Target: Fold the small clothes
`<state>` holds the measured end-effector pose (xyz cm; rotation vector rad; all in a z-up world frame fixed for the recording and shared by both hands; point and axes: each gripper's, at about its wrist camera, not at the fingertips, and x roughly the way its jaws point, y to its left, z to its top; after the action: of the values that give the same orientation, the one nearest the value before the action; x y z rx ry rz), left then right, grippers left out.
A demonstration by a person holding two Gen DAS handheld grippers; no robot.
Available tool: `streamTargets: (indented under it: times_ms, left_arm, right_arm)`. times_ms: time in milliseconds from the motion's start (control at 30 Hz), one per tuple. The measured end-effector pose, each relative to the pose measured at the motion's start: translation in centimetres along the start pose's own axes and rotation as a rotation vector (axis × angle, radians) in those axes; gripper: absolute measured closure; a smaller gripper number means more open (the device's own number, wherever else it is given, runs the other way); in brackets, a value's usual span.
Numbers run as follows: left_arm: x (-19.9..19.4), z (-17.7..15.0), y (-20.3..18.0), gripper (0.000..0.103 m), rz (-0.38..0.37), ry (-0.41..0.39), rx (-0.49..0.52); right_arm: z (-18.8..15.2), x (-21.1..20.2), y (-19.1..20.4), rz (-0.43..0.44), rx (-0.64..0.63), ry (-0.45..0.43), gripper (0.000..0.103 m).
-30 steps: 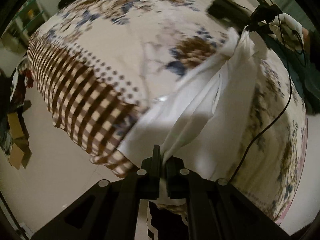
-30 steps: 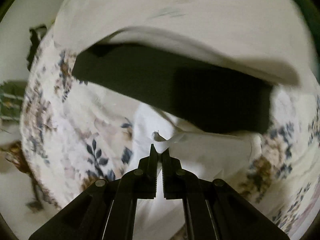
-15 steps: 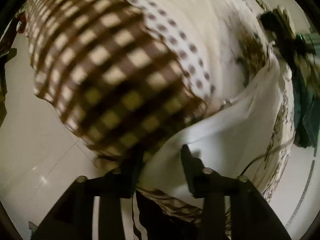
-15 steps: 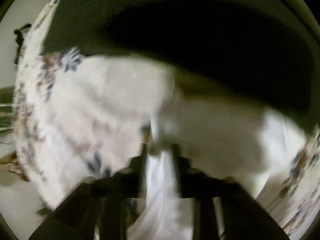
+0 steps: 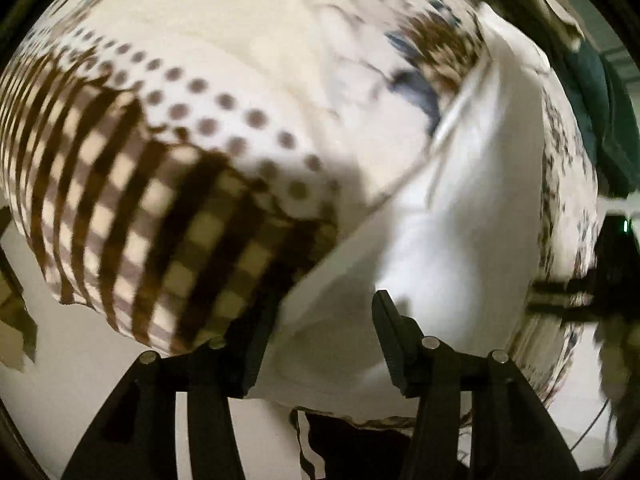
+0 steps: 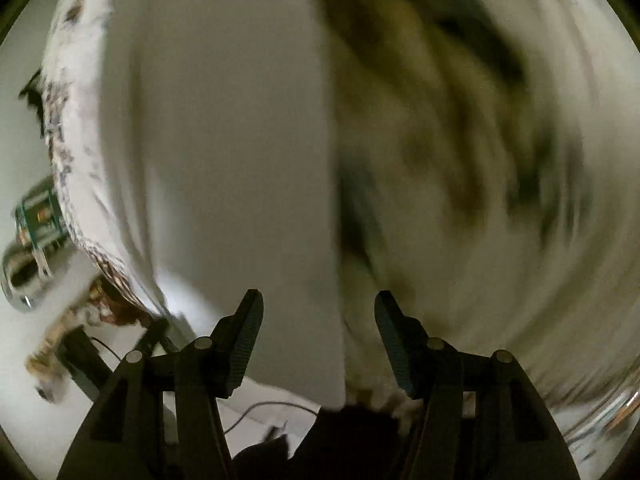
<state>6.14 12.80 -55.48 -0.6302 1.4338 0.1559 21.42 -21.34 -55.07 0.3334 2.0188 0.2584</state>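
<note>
A white garment (image 5: pixel 452 216) lies flat on the patterned bed cover (image 5: pixel 248 60), running from the near bed edge up to the right. My left gripper (image 5: pixel 320 312) is open and empty just above the garment's near edge. In the right wrist view the same white garment (image 6: pixel 232 152) fills the left half, blurred by motion. My right gripper (image 6: pixel 318 308) is open and empty above it.
The bed cover has a brown checked border (image 5: pixel 132 216) hanging over the edge, with pale floor (image 5: pixel 72 356) below. A dark green cloth (image 5: pixel 600 112) lies at the far right of the bed. Floral bedding (image 6: pixel 480 160) is blurred. A cable (image 6: pixel 264 408) trails below.
Both grippers were shut on the white garment a second ago; both have opened and let it go. The garment now lies on the bed. Both cameras have swung quickly.
</note>
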Motion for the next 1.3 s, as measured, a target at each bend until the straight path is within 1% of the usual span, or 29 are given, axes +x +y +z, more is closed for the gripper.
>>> streamTargets:
  times_ms: [100,167,200,233,267,367,400,433,467,500,533,600,667,733,800,867,900,967,1000,1033,1100,1133,1200,1267,1300]
  left_arm:
    - [0.0,-1.2,-0.5,0.055,0.047,-0.005,0.040]
    - [0.1,-1.5,-1.0,0.057,0.079,-0.009,0.054]
    - [0.1,-1.8,-1.3,0.079,0.089,-0.020,0.068]
    - [0.0,-2.0,-1.5,0.096,0.095,-0.026,0.078]
    - [0.0,-2.2,-1.7,0.102,0.103,-0.024,0.080]
    - [-1.5,-3.0,-2.1,0.102,0.070,-0.070,0.044]
    - [-2.2,-3.4,-2.2,0.102,0.053,-0.085,0.028]
    - [-2.7,-3.7,-2.1,0.102,0.033,-0.093,0.015]
    - [-3.3,-3.9,-2.0,0.102,0.011,-0.104,0.004]
    - [-4.1,-4.2,-2.0,0.102,-0.026,-0.120,-0.013]
    - [-4.5,-4.7,-2.1,0.102,-0.049,-0.126,-0.023]
    - [-5.5,-5.2,-2.7,0.102,-0.085,-0.129,-0.030]
    - [-6.4,-5.9,-3.2,0.102,-0.130,-0.138,-0.026]
    - [-7.0,-6.6,-4.4,0.102,-0.158,-0.137,0.003]
    - [-7.0,-6.9,-5.5,0.102,-0.211,-0.131,0.002]
    - [-6.7,-6.7,-5.9,0.102,-0.234,-0.124,0.008]
    - [-6.6,-6.5,-6.0,0.102,-0.231,-0.124,0.008]
    - [-5.9,-5.9,-5.1,0.102,-0.229,-0.123,-0.010]
    - [-5.3,-5.4,-4.7,0.102,-0.224,-0.125,-0.024]
    - [-4.8,-5.3,-4.0,0.102,-0.221,-0.123,-0.037]
    - [-4.1,-5.0,-2.4,0.102,-0.225,-0.111,-0.080]
    - [-4.2,-5.0,-2.1,0.102,-0.233,-0.113,-0.091]
    - [-4.6,-5.1,-1.7,0.102,-0.239,-0.118,-0.087]
    - [-4.9,-5.3,-1.5,0.102,-0.242,-0.118,-0.080]
    - [-5.0,-5.4,-1.5,0.102,-0.247,-0.114,-0.079]
  right_arm:
    - [-3.5,1.6,-1.7,0.032,0.012,-0.011,0.043]
    - [-5.5,2.4,-2.0,0.035,0.001,-0.043,0.043]
    - [-6.5,2.6,-2.1,0.031,-0.010,-0.060,0.043]
    - [-7.4,2.9,-2.1,0.027,-0.018,-0.074,0.044]
    - [-8.2,3.2,-2.0,0.026,-0.028,-0.086,0.044]
    - [-10.0,4.6,-1.6,0.001,-0.049,-0.124,0.044]
    - [-10.4,5.3,-1.5,0.005,-0.048,-0.130,0.048]
    - [-10.8,6.0,-1.4,0.011,-0.043,-0.131,0.063]
    - [-11.3,6.6,-1.5,0.008,-0.040,-0.131,0.073]
    - [-11.7,6.8,-1.7,0.011,-0.037,-0.143,0.090]
    - [-11.9,6.6,-1.9,0.011,-0.036,-0.162,0.097]
    - [-13.1,6.2,-2.0,-0.011,-0.042,-0.216,0.101]
    - [-14.3,5.3,-2.5,-0.018,-0.049,-0.255,0.101]
    - [-15.3,4.2,-3.2,-0.021,-0.049,-0.280,0.101]
    - [-16.2,2.9,-4.0,-0.029,-0.046,-0.302,0.101]
    - [-16.9,1.6,-4.8,-0.033,-0.038,-0.322,0.101]
    - [-17.5,1.3,-4.9,-0.035,-0.030,-0.331,0.102]
    - [-17.8,1.1,-4.9,-0.050,-0.041,-0.330,0.101]
    - [-17.3,0.4,-5.3,-0.065,-0.041,-0.327,0.101]
    - [-16.6,-0.1,-5.8,-0.084,-0.039,-0.318,0.101]
    - [-15.7,0.6,-5.8,-0.113,-0.027,-0.260,0.101]
    - [-15.2,0.9,-6.0,-0.100,-0.007,-0.252,0.096]
    - [-15.5,0.8,-6.1,-0.073,0.013,-0.255,0.095]
    - [-16.2,0.1,-6.4,-0.076,0.005,-0.276,0.089]
    - [-16.4,-0.2,-6.2,-0.053,0.000,-0.291,0.086]
